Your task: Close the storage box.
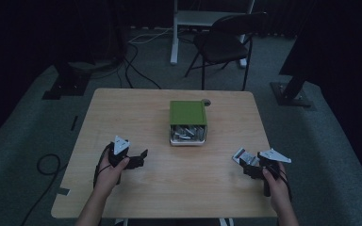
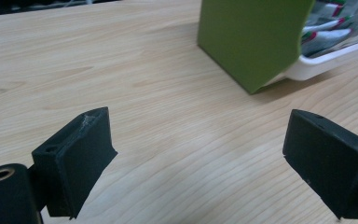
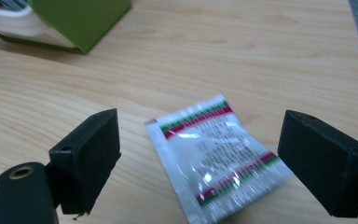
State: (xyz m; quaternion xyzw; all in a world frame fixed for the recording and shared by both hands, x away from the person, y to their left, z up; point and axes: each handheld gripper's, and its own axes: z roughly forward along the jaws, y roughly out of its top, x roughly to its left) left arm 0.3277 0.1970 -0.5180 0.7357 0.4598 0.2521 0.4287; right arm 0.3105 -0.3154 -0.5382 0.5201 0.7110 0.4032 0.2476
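My right gripper (image 3: 198, 158) hung over the wooden table (image 3: 261, 60) with its black jaws spread wide. A clear sachet (image 3: 216, 161) with red and green stripes lay flat on the wood between them, touching neither. At the upper left stood a green box (image 3: 81, 21) with a white tray (image 3: 9, 25).
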